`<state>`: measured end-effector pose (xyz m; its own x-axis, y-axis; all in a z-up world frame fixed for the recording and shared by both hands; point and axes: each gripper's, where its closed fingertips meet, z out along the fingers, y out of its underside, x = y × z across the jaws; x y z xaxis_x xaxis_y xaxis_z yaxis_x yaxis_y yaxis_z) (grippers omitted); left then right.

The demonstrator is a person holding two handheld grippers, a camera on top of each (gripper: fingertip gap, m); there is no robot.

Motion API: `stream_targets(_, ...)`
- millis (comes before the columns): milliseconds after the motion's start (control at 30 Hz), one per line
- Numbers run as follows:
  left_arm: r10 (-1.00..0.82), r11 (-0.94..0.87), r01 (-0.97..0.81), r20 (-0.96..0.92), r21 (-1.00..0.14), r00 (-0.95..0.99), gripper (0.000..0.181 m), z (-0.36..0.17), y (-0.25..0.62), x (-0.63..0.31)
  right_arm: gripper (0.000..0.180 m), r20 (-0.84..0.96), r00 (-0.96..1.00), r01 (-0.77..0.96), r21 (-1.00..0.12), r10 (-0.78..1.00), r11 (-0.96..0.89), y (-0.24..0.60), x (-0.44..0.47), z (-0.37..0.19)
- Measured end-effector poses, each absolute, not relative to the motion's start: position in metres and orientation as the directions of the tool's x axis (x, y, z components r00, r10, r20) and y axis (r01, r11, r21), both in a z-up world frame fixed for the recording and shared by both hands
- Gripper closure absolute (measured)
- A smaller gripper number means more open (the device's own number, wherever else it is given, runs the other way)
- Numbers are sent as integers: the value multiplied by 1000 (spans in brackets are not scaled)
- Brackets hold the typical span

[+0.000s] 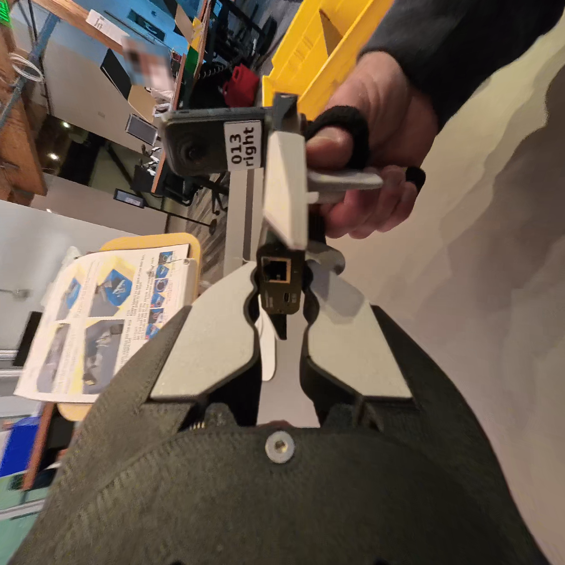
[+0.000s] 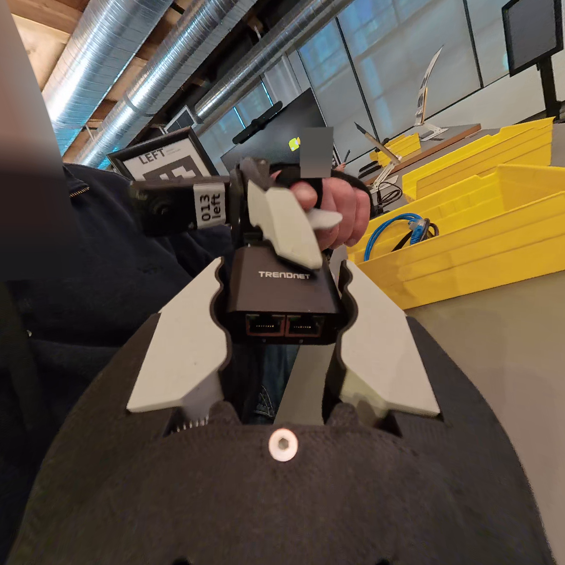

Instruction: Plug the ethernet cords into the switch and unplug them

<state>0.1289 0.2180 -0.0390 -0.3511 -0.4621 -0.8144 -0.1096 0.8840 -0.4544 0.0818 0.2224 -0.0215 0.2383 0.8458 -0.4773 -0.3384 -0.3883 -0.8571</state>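
Observation:
A small black switch (image 2: 282, 293) is held in the air between both grippers. In the right wrist view its two empty ports (image 2: 284, 325) face the camera. My right gripper (image 2: 282, 266) clamps its two sides at this near end. My left gripper (image 2: 298, 255) grips the far end, one white finger lying on top. In the left wrist view my left gripper (image 1: 279, 275) is shut on the switch (image 1: 279, 286), whose end shows one empty port. The right gripper (image 1: 293, 241) reaches in from above. A blue ethernet cord (image 2: 394, 226) lies coiled in a yellow bin (image 2: 458, 244).
Several yellow bins (image 2: 489, 171) stand on the grey table (image 2: 489, 367) to the right. A printed instruction sheet (image 1: 101, 321) lies at the left in the left wrist view, with another yellow bin (image 1: 305, 55) behind. The person's dark-sleeved body is close on the left (image 2: 107, 275). My two grippers' fingertips are within a few centimetres of each other.

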Motion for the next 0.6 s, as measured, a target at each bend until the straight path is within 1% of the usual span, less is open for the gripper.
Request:
stream_targets(33,-443,895,-112,-832,-431,-335,157,-39,218,129,108,-487,231,-344,-851,842,-397,222,82,-20)
stream_targets(100,-445,894,-96,-839,-438,-314,157,-36,217,127,107,-506,210,-332,-842,837,-425,220,79,-21)
stream_targets(133,-434,900,-92,-852,-427,-293,156,-34,219,127,101,-522,200,-341,-830,829,-441,220,78,-20)
stream_targets(167,-425,904,-89,-856,-418,-294,156,-35,219,126,101,-523,196,-345,-829,830,-441,220,77,-19)
stream_targets(200,-431,900,-77,-853,-428,-293,156,-34,217,125,107,-516,204,-345,-833,832,-432,219,76,-19)
stream_targets(267,-445,894,-72,-853,-443,-274,156,-32,217,124,107,-512,210,-360,-832,833,-421,220,76,-17)
stream_targets(367,-453,889,-69,-848,-452,-277,156,-33,217,121,107,-491,239,-328,-853,838,-406,220,72,-19)
stream_targets(467,-491,869,-95,-821,-486,-292,134,-38,219,119,107,-464,302,-290,-877,833,-383,224,71,-24)
stream_targets(533,-526,848,-104,-805,-519,-275,120,-35,222,116,107,-458,327,-298,-880,827,-370,226,72,-22)
stream_targets(600,-578,816,-152,-777,-558,-247,105,-32,230,110,108,-453,341,-311,-881,824,-355,227,77,-17)
